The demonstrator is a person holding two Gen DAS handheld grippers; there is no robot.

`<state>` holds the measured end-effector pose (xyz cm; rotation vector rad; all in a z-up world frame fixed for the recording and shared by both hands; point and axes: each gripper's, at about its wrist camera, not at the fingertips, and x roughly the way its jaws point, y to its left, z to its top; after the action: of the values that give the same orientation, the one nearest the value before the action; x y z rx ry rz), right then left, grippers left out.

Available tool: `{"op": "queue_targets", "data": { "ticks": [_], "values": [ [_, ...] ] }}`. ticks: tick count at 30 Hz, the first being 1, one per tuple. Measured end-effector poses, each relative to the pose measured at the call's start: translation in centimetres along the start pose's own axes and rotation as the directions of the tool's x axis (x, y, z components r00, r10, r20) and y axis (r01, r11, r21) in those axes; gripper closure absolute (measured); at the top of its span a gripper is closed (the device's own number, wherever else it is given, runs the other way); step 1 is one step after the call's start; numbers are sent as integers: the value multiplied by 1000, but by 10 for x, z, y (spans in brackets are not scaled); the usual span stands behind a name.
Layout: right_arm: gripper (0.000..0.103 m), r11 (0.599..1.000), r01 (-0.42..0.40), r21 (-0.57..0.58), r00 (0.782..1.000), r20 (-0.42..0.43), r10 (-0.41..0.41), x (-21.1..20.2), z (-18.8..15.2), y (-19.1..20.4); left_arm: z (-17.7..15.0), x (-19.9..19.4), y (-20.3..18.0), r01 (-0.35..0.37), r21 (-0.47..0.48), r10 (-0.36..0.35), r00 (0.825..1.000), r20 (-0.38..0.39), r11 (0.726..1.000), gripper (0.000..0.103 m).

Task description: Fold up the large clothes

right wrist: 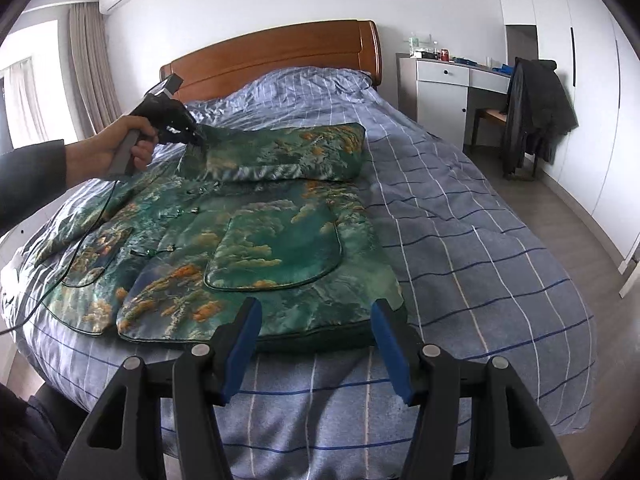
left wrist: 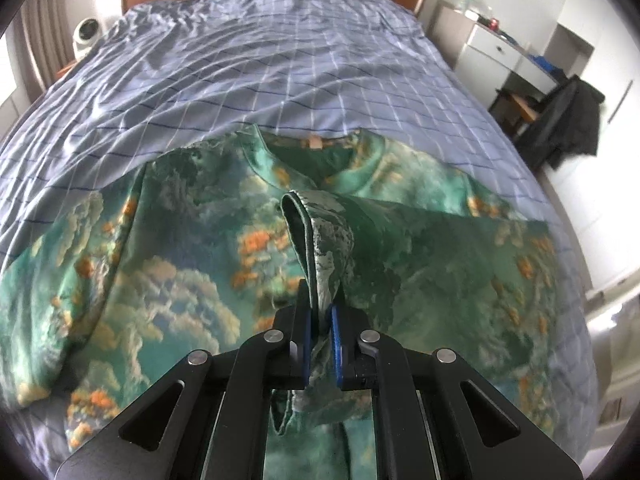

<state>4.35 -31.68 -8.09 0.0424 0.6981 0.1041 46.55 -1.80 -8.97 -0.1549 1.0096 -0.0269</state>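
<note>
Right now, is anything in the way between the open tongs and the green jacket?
Nothing visible. The right tongs hang open just before the jacket hem, with only bare blanket beneath. The left tongs already pinch its sleeve.

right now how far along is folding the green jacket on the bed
Early. Done: the jacket lies spread flat on the bed. In hand: the left gripper is shut on a sleeve cuff, drawing that sleeve across the chest. Left: the other sleeve lies out sideways, the body is unfolded, and the right gripper hangs open above the hem.
</note>
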Motion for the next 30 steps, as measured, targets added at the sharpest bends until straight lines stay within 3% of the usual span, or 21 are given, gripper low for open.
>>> {"op": "queue_targets", "data": {
  "ticks": [1, 3, 5, 6, 10, 12, 15, 19, 22, 24, 27, 30],
  "values": [
    [45, 1000, 3, -5, 1000, -3, -3, 0, 0, 1, 0, 5, 0, -15, -2, 15, 1000, -4, 1000, 89],
    [45, 1000, 8, -12, 1000, -12, -8, 2, 2, 2, -3, 19, 2, -69, 6, 69, 997, -41, 998, 55],
    [45, 1000, 9, -17, 1000, -22, -10, 5, 4, 4, -10, 21, 5, -74, 12, 74, 996, -49, 997, 33],
    [45, 1000, 8, -20, 1000, -24, -9, 6, 5, 5, -13, 16, 8, -63, 8, 64, 997, -35, 998, 26],
    [45, 999, -34, -36, 999, -31, 33, 20, 24, 7, -36, -10, 21, 15, 16, -15, 1000, -2, 1000, 25],
    [45, 996, -78, -38, 996, -52, 76, 37, 44, 5, -56, -27, 25, 14, 53, -15, 1000, 6, 998, 25],
    [45, 990, -130, -45, 988, -87, 126, 80, 92, 2, -89, -56, 30, 9, 109, -13, 999, 39, 994, 25],
    [45, 990, -113, -87, 991, -83, 106, 157, 157, 2, -136, -95, 45, 26, 119, -35, 997, 68, 993, 23],
    [45, 993, -97, -72, 988, -129, 87, 229, 193, 2, -162, -111, 57, 43, 93, -50, 996, 70, 995, 21],
    [45, 996, -77, -52, 989, -133, 70, 262, 203, 2, -173, -114, 62, 37, 76, -42, 997, 71, 996, 20],
    [45, 998, -66, -3, 960, -273, 63, 315, 196, 0, -177, -105, 66, 27, 66, -31, 998, 51, 997, 20],
    [44, 997, -53, -50, 949, -315, 35, 323, 197, 6, -175, -98, 69, 24, 51, -26, 999, 43, 998, 20]
  ]
}}
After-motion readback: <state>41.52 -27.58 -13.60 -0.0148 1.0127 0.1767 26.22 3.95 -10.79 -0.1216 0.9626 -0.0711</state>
